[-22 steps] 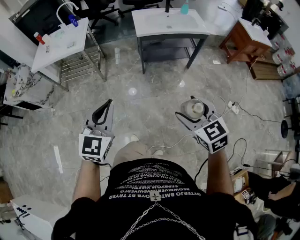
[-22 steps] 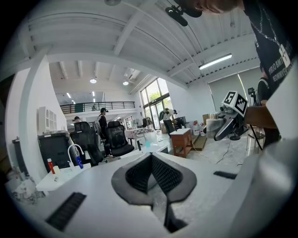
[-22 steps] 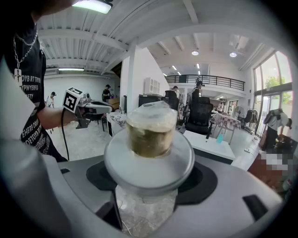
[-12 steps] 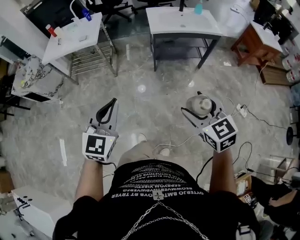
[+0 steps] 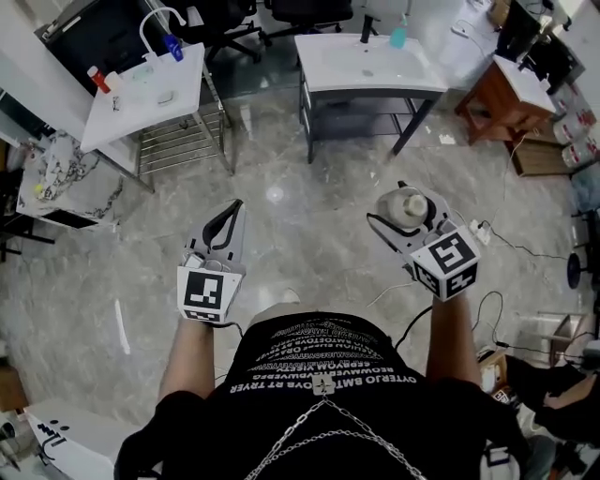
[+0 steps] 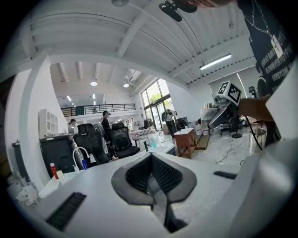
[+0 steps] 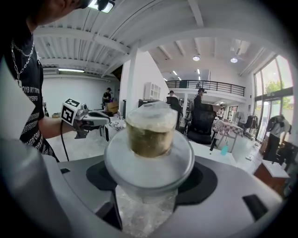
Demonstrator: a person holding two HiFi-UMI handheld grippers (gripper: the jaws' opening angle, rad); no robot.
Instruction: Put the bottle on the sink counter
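My right gripper [image 5: 398, 204] is shut on a clear glass bottle [image 5: 404, 210] with a round shoulder and a pale gold cap. In the right gripper view the bottle [image 7: 150, 139] stands upright between the dark pads [image 7: 203, 179] and fills the middle. My left gripper [image 5: 228, 217] is shut and holds nothing, its jaws pressed together in the left gripper view [image 6: 152, 179]. Both hover over the marble floor. A white sink counter [image 5: 328, 70] on a dark frame stands ahead at top centre, well beyond both grippers.
A second white sink stand [image 5: 120, 117] with a curved faucet and a red bottle [image 5: 97, 80] is at top left. A teal bottle [image 5: 398, 37] sits on the centre counter. A wooden side table [image 5: 506, 84] and floor cables [image 5: 492, 239] lie to the right. Office chairs [image 5: 305, 11] stand behind.
The sink counter and the left stand have slid lower and nearer in the head view as the person walks forward. Both grippers keep their pose, and the bottle stays held.
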